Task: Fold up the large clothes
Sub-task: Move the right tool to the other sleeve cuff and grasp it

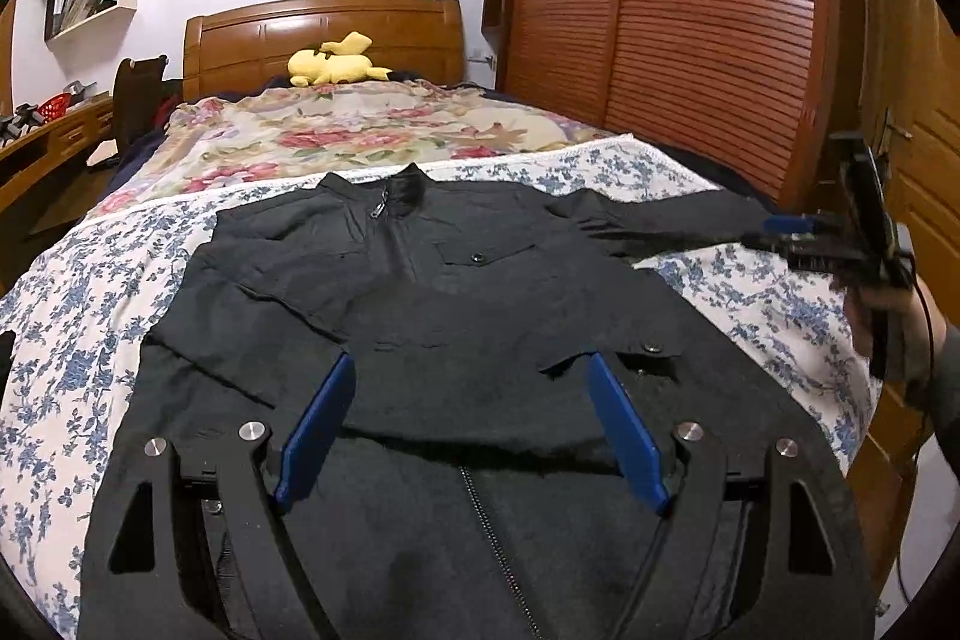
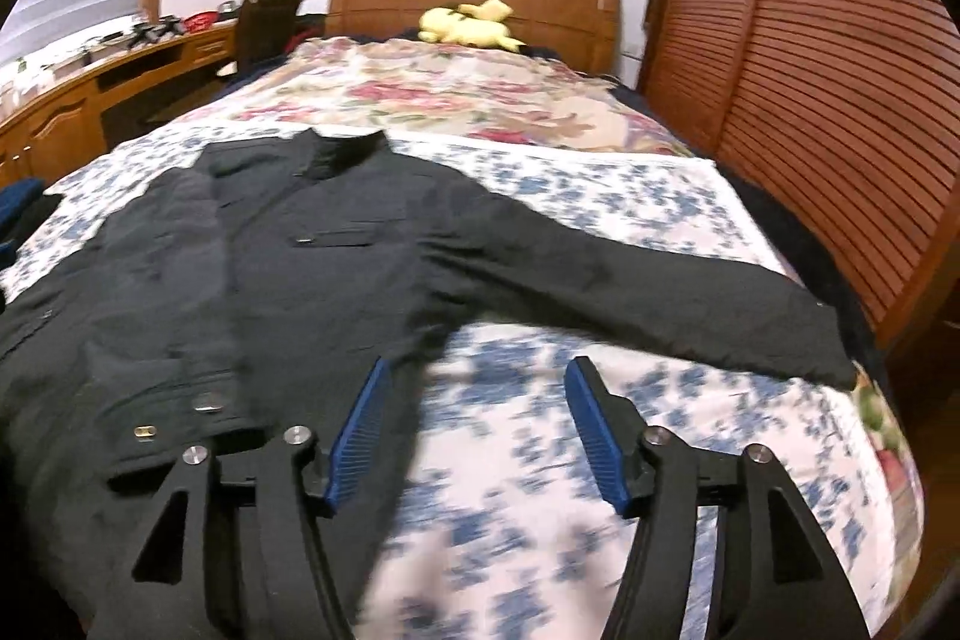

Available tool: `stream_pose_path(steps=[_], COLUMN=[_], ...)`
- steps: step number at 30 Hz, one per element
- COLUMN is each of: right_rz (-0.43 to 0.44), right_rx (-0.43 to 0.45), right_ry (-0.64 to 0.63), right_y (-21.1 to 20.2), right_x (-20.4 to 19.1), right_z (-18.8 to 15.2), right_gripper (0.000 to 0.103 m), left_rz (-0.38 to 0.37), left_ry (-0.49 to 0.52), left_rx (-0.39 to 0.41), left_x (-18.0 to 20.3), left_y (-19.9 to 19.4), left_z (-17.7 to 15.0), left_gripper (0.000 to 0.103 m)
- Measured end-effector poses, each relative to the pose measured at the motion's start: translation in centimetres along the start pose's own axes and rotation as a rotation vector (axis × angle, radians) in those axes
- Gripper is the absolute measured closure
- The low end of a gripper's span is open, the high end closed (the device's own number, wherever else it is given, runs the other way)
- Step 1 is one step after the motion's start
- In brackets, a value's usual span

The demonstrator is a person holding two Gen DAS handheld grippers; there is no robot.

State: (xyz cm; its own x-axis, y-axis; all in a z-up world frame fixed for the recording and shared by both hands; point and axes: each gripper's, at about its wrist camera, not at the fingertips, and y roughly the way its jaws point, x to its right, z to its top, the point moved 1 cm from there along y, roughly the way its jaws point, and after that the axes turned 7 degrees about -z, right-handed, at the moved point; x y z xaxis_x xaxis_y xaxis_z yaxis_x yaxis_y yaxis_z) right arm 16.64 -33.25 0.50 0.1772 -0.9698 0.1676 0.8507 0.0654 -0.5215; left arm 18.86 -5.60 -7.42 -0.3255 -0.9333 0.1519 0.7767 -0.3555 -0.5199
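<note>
Jacket [image 1: 456, 292] lay flat on our bed [image 1: 90, 340]; our left gripper [image 1: 471, 418] and right gripper [image 2: 477, 418] both gaped, released, grasping nothing.

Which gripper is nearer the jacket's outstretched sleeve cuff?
Right. The right gripper hovers open over the floral sheet just short of the sleeve cuff. The left gripper is open above the jacket body, at its zipper.

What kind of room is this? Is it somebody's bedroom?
Most likely a bedroom. There is a bed with a wooden headboard, a yellow plush toy near it, and a tall slatted wooden wardrobe alongside.
</note>
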Motion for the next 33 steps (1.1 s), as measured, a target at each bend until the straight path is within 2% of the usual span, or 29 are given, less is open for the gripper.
stream_pose_path(steps=[8, 16, 21, 24, 31, 33], right_rz=[-0.136, -0.268, -0.333, -0.364, -0.385, -0.359], right_rx=[-0.085, -0.129, -0.176, -0.216, -0.312, -0.334], right_ry=[0.140, 0.274, 0.329, 0.359, 0.429, 0.456], right_y=[4.6, 7.2, 9.3, 10.8, 13.0, 13.5], right_x=[8.3, 15.3, 17.9, 18.9, 20.9, 21.1], right_z=[1.0, 2.2, 2.4, 2.5, 1.7, 1.5], right_gripper=[0.036, 0.036, 0.036, 0.036, 0.036, 0.036], left_rz=[-0.001, -0.010, -0.013, 0.007, -0.011, -0.007], left_ry=[0.002, -0.008, -0.010, -0.017, -0.043, -0.041], left_rx=[-0.033, -0.044, -0.048, -0.045, -0.046, -0.051], left_x=[0.4, 0.4, 0.2, 0.0, -0.6, -0.6], left_y=[1.5, 2.3, 2.8, 2.9, 2.9, 3.0], left_z=[-0.3, -0.1, 0.1, 0.3, 0.6, 0.6], left_gripper=[0.023, 0.023, 0.022, 0.015, 0.014, 0.014])
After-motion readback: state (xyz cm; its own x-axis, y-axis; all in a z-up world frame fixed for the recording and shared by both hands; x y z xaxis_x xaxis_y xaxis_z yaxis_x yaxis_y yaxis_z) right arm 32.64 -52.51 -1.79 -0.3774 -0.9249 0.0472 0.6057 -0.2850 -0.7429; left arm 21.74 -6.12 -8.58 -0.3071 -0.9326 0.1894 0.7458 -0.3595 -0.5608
